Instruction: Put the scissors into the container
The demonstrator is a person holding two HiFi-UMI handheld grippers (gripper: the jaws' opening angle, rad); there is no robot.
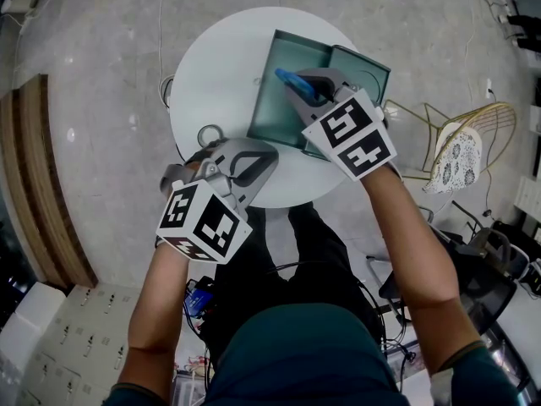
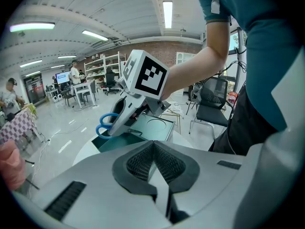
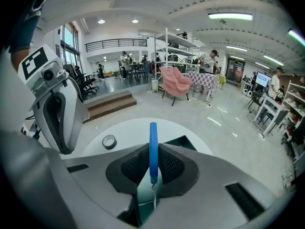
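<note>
right hand-held gripper (image 3: 152,178) clamping scissors (image 3: 153,147), over teal container (image 1: 283,118)

No legible text anywhere; the left gripper (image 1: 252,163) and right gripper (image 1: 303,90) carry only black-and-white square marker patterns.

Teal sleeves (image 1: 483,381), dark trousers (image 1: 314,252); grey left tool (image 1: 258,157), right tool (image 1: 297,87), each with white cube (image 1: 203,222), black square markers.
</note>
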